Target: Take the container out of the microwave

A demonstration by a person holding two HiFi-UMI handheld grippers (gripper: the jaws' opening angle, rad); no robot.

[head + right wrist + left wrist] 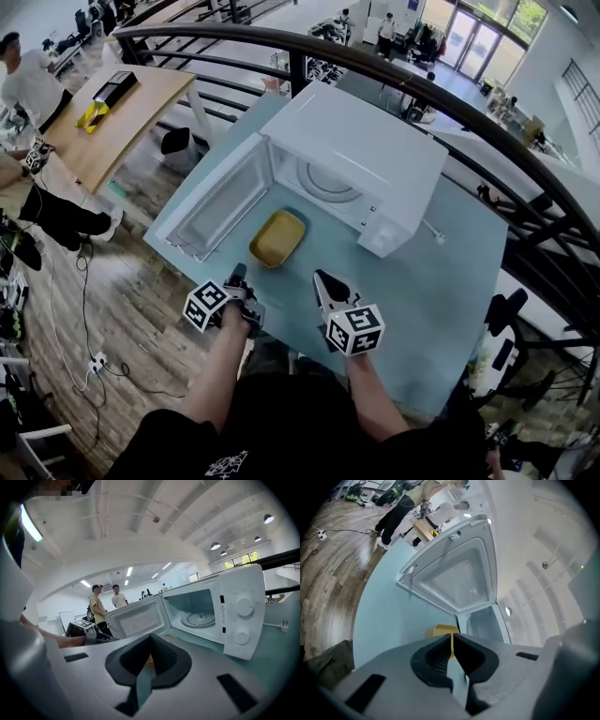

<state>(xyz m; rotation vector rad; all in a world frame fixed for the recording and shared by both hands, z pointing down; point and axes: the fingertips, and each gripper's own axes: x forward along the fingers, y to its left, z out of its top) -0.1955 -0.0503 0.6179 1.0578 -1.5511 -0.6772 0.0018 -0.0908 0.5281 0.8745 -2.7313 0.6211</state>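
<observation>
Left tool (238, 273) and right tool (320, 277) pressed together, empty; yellow container (277, 238) just ahead, apart.

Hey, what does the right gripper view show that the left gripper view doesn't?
Only the right gripper view: the two control knobs and the turntable inside. Only the left gripper view: the wooden floor. Both: the open microwave door, the teal table, and the yellow container just past shut jaws.

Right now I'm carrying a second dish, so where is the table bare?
Bare table lies between the microwave's dial panel and the near right edge. Crowded: beside the open door, where the yellow container sits.
</observation>
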